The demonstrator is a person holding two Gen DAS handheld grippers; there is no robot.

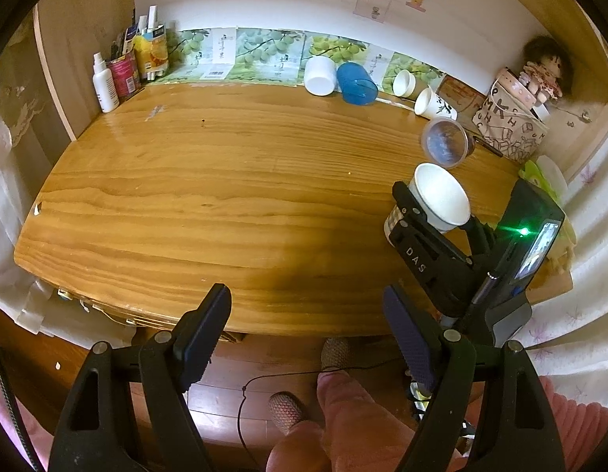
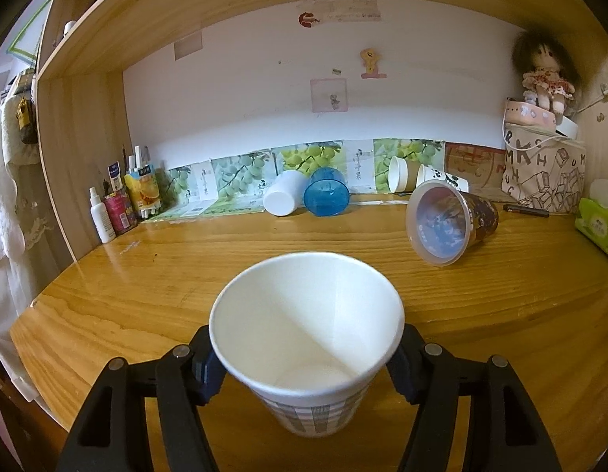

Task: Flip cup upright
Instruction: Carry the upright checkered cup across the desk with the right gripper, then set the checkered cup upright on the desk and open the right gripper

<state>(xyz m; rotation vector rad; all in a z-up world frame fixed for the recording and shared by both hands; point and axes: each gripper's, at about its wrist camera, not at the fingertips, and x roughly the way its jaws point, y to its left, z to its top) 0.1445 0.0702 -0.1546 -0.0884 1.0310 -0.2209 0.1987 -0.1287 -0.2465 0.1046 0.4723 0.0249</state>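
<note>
The right gripper [image 2: 306, 362] pinched the cup [image 2: 306, 338] by its sides just under the rim, mouth up and tipped slightly toward 12 o'clock. To finish well, I judged, it should level the cup, lower it until the base sat flat on the counter [image 2: 146, 275], and only then ease the fingers apart; a paper wall dents easily, so a light squeeze seemed wise. Whether the base already touched the wood could not be told.

The cup was white inside, empty, with a grey plaid band around its lower wall. In the left wrist view it sat at 3 o'clock [image 1: 437, 198], near the counter's right edge. A clear lidded cup [image 2: 447, 222] lay on its side at 1 o'clock, apart from it. The left gripper [image 1: 308, 338] hung spread and empty over the counter's near edge.
</note>
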